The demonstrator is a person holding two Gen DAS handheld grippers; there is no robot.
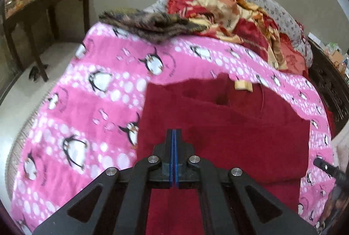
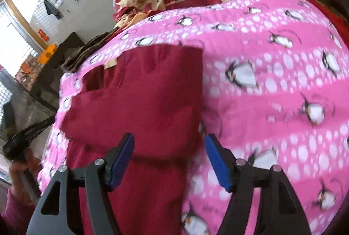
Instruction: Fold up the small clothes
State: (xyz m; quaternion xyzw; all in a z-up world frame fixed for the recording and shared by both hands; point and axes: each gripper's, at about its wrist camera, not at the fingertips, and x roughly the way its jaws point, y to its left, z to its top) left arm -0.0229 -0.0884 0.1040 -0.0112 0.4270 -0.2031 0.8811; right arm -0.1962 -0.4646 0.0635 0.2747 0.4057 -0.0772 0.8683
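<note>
A dark red garment (image 1: 229,126) lies partly folded on a pink penguin blanket (image 1: 87,104), with a tan label (image 1: 243,85) at its far edge. My left gripper (image 1: 174,132) is shut with nothing between its blue pads, just above the garment's near part. In the right wrist view the garment (image 2: 139,99) lies left of centre on the blanket (image 2: 272,93). My right gripper (image 2: 170,147) is open and empty, its jaws wide over the garment's right edge. The other gripper's tip (image 1: 327,167) shows at the right edge of the left wrist view.
A brown folded cloth (image 1: 150,23) and a heap of red and gold bedding (image 1: 240,14) lie at the blanket's far end. A dark wooden table (image 1: 45,6) with orange boxes stands at the left by the wall. A dark carved bed frame (image 1: 331,86) is at the right.
</note>
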